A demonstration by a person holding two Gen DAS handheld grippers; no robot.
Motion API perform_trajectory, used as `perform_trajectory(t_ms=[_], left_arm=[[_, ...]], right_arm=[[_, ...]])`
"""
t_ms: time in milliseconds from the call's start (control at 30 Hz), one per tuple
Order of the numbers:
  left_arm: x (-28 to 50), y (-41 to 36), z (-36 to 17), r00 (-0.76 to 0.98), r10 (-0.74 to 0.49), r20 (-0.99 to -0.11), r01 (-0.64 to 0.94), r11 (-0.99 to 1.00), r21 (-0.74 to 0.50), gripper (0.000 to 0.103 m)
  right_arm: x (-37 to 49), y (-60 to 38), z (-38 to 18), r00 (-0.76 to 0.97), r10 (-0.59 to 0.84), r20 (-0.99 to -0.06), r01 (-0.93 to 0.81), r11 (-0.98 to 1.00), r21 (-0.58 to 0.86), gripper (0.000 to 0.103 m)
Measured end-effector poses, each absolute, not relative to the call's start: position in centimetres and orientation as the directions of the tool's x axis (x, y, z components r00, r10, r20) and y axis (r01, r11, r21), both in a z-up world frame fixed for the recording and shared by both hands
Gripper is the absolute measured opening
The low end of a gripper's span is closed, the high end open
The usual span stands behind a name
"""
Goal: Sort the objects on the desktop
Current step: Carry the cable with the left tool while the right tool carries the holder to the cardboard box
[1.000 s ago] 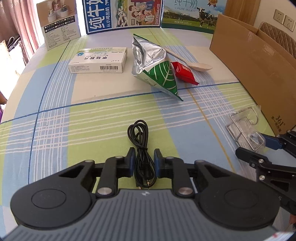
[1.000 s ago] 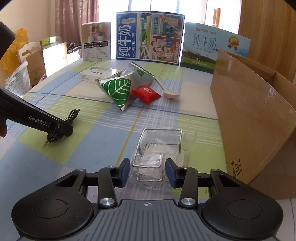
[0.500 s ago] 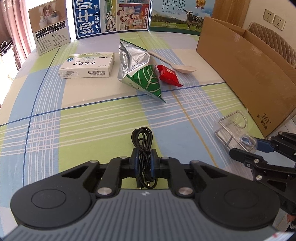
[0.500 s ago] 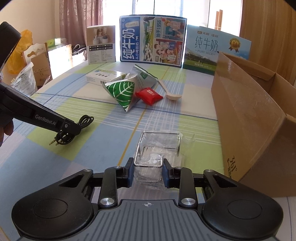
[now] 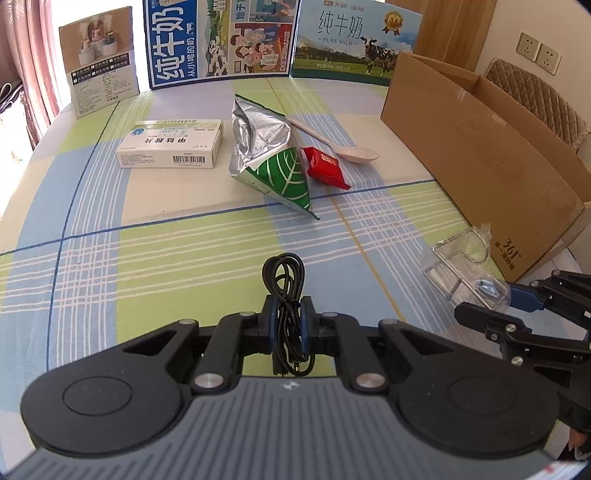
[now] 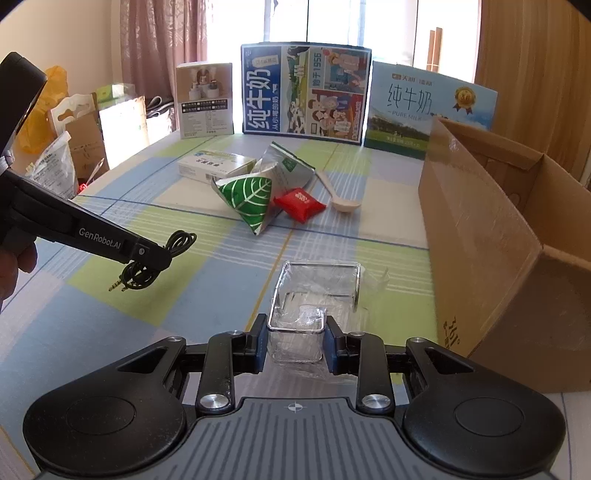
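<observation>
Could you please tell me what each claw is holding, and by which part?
Left claw pinches the coiled cable near its plug end; right claw grips the clear holder by its near end.

Bright daylight from the window (image 6: 332, 22) washes out the panes, glares off the table (image 5: 184, 192), and fisheye bends the edges.

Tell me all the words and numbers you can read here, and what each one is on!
"GenRobot.AI": side of the left gripper.
"PURE MILK", "纯牛奶": landscape milk carton.
"纯牛奶", "1956": blue milk carton.
"361°": cardboard box.
Medicine box, red packet, white leaflet box: print too small to read.
</observation>
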State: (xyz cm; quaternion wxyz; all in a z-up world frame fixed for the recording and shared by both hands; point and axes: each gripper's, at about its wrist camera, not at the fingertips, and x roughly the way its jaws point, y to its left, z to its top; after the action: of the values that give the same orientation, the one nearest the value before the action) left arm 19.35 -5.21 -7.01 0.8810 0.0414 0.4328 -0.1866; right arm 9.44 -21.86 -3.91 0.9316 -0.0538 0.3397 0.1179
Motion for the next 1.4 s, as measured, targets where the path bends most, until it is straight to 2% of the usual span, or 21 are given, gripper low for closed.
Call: perform_trajectory(t_ms=[533, 1033, 1400], left_arm=[[15.7, -7.3, -3.2, 0.573, -0.357, -0.737, 0.34, 0.923, -0.182, 0.009], [12.3, -9.9, 1.8, 0.607, -0.373, -0.701, 0.376, 0.913, -0.16, 0.009], [11.9, -13.9, 4.0, 0.603, -0.417, -0.68, 0.444, 0.884, -0.148, 0.009]], right_arm=[[7.7, -22.9, 1.0, 0.779, 0.205, -0.592, -0.259, 0.966, -0.006, 0.027], [5.1, -24.8, 5.6, 0.805, 0.231, -0.546, -0.259, 0.965, 0.026, 0.027], [4.5, -28.9, 8.7, 0.85, 0.173, -0.497, -0.199, 0.98, 0.001, 0.027]])
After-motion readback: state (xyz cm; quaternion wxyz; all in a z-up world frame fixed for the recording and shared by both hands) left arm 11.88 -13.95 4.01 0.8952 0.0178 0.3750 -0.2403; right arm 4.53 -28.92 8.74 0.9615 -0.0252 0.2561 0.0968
